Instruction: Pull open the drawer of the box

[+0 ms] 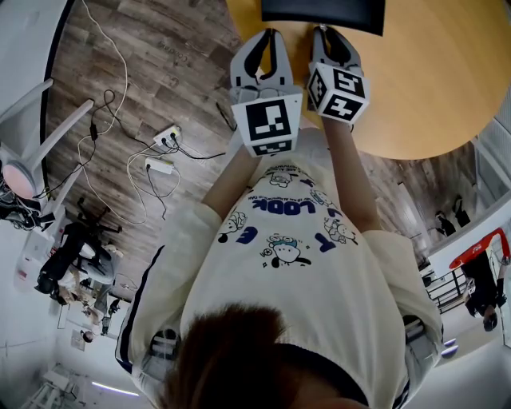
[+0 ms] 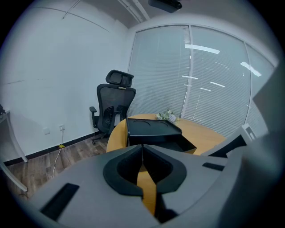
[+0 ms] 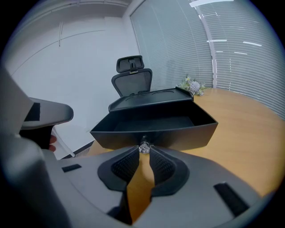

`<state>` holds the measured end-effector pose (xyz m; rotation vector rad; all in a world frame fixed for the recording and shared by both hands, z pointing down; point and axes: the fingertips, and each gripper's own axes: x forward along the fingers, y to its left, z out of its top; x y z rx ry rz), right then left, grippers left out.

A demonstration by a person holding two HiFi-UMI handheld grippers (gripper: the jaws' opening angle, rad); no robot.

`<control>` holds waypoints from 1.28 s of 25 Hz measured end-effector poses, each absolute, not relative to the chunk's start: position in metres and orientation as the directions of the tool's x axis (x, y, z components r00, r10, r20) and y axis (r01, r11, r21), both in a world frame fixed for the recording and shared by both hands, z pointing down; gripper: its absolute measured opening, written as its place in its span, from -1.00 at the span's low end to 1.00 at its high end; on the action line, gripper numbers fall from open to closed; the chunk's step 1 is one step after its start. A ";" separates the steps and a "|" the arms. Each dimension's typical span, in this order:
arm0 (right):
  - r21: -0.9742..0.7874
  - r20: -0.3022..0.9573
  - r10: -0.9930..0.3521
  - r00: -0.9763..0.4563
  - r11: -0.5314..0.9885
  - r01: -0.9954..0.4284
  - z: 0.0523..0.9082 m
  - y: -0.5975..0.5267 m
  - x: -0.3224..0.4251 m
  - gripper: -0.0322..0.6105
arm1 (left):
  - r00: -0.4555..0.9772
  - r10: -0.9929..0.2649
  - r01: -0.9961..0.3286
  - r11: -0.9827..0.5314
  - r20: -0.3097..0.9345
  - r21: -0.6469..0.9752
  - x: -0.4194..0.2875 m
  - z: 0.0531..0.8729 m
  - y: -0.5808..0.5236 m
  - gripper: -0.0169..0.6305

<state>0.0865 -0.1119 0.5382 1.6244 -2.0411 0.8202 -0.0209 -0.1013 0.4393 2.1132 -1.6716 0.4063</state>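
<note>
A black box (image 1: 322, 14) stands on the round wooden table (image 1: 431, 88) at the top edge of the head view. Its drawer (image 3: 156, 127) is pulled out, and the empty inside shows in the right gripper view. My right gripper (image 3: 144, 150) is shut on the small clear knob (image 3: 144, 148) at the drawer's front. My left gripper (image 2: 142, 147) is shut with its tips touching and nothing between them; it hovers short of the box (image 2: 151, 129), to the left of the drawer. In the head view the left gripper (image 1: 269, 36) and the right gripper (image 1: 327, 32) sit side by side just before the box.
A black office chair (image 2: 111, 107) stands behind the table by the white wall. A small bunch of flowers (image 3: 192, 84) lies on the table beyond the box. Power strips and cables (image 1: 164, 144) trail over the wooden floor to my left. Window blinds (image 2: 200, 75) fill the back.
</note>
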 end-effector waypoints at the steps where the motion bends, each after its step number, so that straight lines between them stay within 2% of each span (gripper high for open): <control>1: -0.194 0.639 -0.731 -0.241 0.150 -0.969 0.538 -0.110 0.087 -0.63 | 0.237 -0.851 -0.971 -0.194 0.470 0.138 -0.021 0.439 -0.100 -0.89; 32: -0.211 0.641 -0.723 -0.257 0.156 -0.965 0.544 -0.086 0.092 -0.63 | 0.201 -0.857 -0.979 -0.152 0.474 0.139 -0.022 0.440 -0.069 -0.88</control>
